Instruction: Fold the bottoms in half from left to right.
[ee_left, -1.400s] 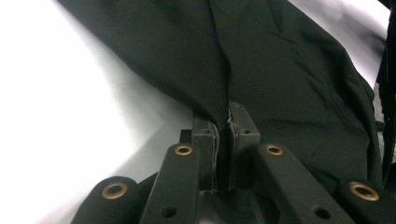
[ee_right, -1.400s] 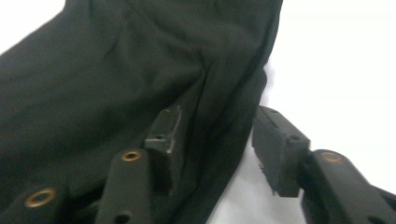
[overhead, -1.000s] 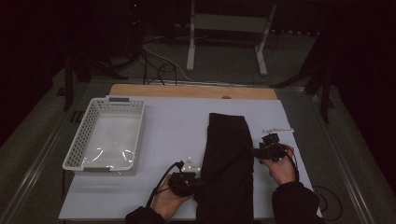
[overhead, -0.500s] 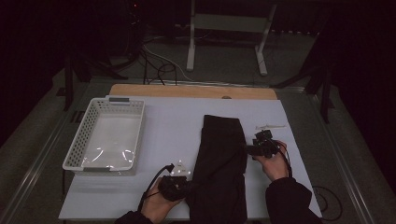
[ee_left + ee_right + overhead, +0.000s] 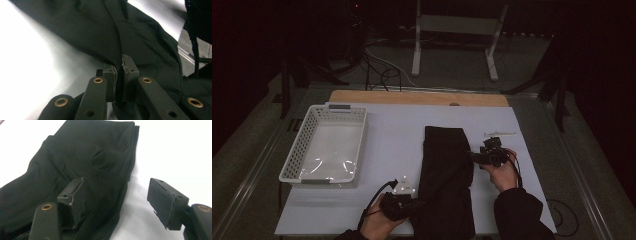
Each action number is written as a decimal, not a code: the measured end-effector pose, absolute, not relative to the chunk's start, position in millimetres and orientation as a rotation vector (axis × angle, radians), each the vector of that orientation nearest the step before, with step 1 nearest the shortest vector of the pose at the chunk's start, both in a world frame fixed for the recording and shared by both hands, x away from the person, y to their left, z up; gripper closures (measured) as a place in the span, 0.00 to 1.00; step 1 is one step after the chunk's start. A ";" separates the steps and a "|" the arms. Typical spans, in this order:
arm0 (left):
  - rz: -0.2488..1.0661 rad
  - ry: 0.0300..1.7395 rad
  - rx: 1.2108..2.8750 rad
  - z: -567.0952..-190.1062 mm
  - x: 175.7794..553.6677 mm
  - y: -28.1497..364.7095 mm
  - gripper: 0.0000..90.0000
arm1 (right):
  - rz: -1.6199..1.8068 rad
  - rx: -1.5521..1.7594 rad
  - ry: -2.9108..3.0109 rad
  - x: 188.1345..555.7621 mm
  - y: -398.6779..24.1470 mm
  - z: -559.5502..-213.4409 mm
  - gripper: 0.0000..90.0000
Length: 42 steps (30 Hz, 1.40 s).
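Observation:
A long black garment (image 5: 447,170) lies folded lengthwise on the white table (image 5: 387,135), running from mid-table to the near edge. My left gripper (image 5: 410,205) is at the garment's lower left edge. In the left gripper view the left gripper (image 5: 119,73) is shut on a raised fold of the black cloth (image 5: 87,30). My right gripper (image 5: 475,156) sits at the garment's right edge, about halfway along it. In the right gripper view the right gripper (image 5: 116,186) is open, one pad over the cloth (image 5: 87,152) and the other over bare table, gripping nothing.
A white perforated basket (image 5: 292,165) stands at the table's left. A thin white item (image 5: 499,134) lies just beyond the right gripper, and a small pale object (image 5: 404,186) lies near the left gripper. A wooden strip (image 5: 417,97) borders the far edge.
The left gripper has drifted a little left and toward the near edge with the cloth in it. The right gripper has edged left toward the garment's right edge.

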<state>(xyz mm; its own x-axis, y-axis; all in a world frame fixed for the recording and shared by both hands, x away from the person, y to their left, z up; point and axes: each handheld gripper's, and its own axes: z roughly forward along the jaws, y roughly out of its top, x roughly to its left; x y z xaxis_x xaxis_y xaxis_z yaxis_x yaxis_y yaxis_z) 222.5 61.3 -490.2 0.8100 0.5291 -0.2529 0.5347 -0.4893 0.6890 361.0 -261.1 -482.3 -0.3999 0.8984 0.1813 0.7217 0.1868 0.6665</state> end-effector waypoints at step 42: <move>0.178 0.886 1.962 -466.3 305.7 53.2 0.08 | 1.113 1.518 2.189 358.2 -255.3 -476.2 0.27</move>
<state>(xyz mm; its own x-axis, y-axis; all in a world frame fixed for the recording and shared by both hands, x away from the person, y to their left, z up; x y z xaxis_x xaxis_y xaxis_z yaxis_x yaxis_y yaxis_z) 305.7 53.2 -466.3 0.7276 0.6483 -0.2244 0.5110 -0.2941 0.8077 358.2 -255.3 -476.2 -0.4237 0.8817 0.2076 0.6873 0.1636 0.7077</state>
